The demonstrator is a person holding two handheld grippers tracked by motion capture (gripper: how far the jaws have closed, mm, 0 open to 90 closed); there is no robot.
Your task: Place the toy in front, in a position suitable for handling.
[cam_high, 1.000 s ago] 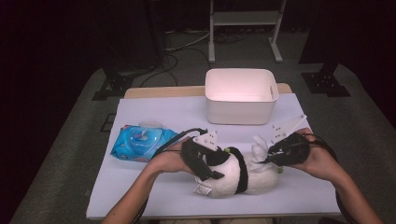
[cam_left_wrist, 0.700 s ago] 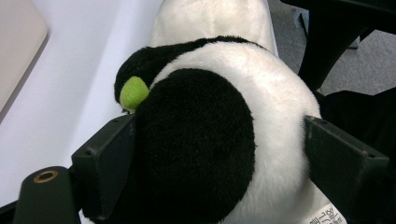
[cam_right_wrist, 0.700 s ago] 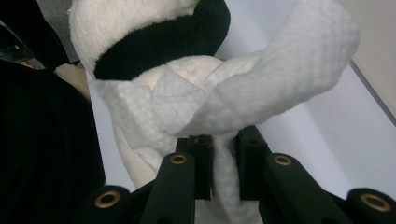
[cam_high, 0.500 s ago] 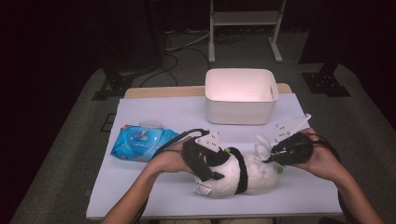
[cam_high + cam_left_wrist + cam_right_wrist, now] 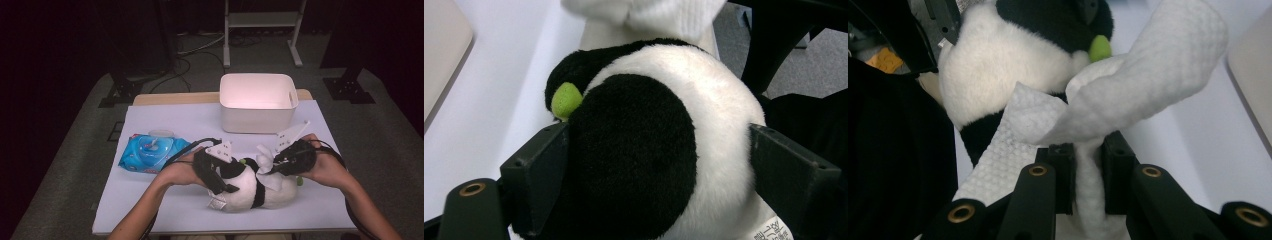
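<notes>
Slightly shifted, the right gripper (image 5: 274, 165) pinches a white wipe (image 5: 1128, 105) against the panda toy (image 5: 250, 187) at lower centre; left gripper (image 5: 222, 182) clamps its body.

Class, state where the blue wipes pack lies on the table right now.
In the high view, the blue wipes pack lies at the table's left, just left of the left gripper.

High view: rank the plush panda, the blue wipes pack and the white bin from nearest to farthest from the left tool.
1. Plush panda: clamped in the left tool.
2. Blue wipes pack: just left of that hand.
3. White bin: at the table's far side, right.
</notes>
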